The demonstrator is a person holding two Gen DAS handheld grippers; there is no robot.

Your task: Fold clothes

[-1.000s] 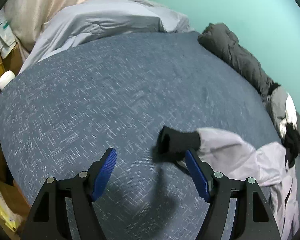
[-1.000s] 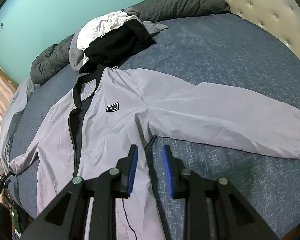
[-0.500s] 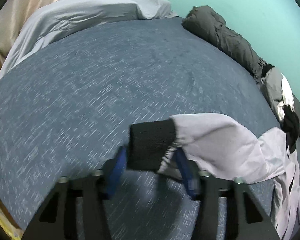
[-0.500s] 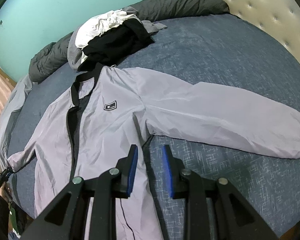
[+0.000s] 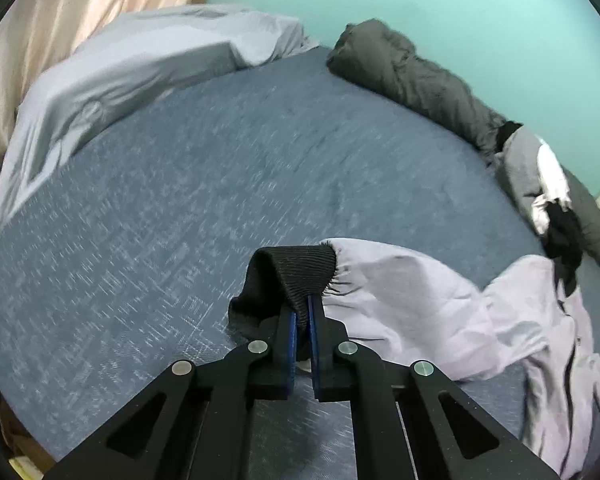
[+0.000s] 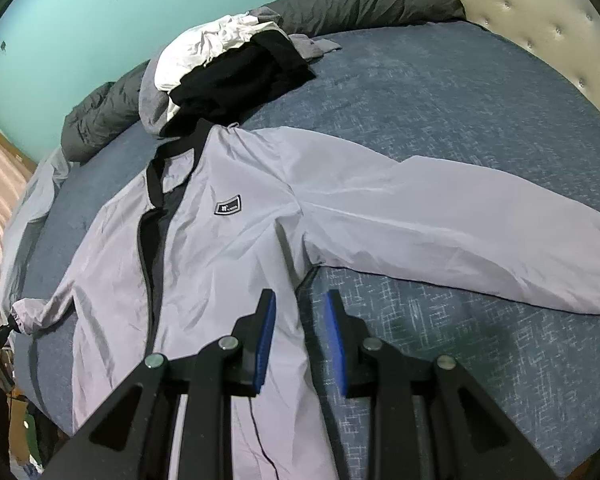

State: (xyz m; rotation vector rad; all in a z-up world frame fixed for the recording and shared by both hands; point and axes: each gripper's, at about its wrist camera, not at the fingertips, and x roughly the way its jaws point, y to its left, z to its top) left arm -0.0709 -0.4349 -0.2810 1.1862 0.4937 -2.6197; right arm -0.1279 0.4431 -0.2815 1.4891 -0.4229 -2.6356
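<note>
A pale lilac jacket (image 6: 228, 248) with black collar and front band lies face up on the blue bed. Its right sleeve (image 6: 460, 232) stretches out flat to the right. In the left wrist view my left gripper (image 5: 302, 305) is shut on the black ribbed cuff (image 5: 300, 276) of the other sleeve (image 5: 404, 304), lifted slightly off the bedcover. My right gripper (image 6: 300, 300) hovers open, a narrow gap between its blue pads, above the jacket's side by the armpit, holding nothing.
A heap of white, black and grey clothes (image 6: 228, 68) sits behind the collar. A dark grey duvet (image 6: 364, 4) runs along the turquoise wall. A light grey blanket (image 5: 140, 68) and curtain lie far left; a padded headboard (image 6: 540, 12) is at right.
My left gripper was open beside the black cuff, moved onto it and has shut on it, raising the sleeve end. The right gripper has barely moved.
</note>
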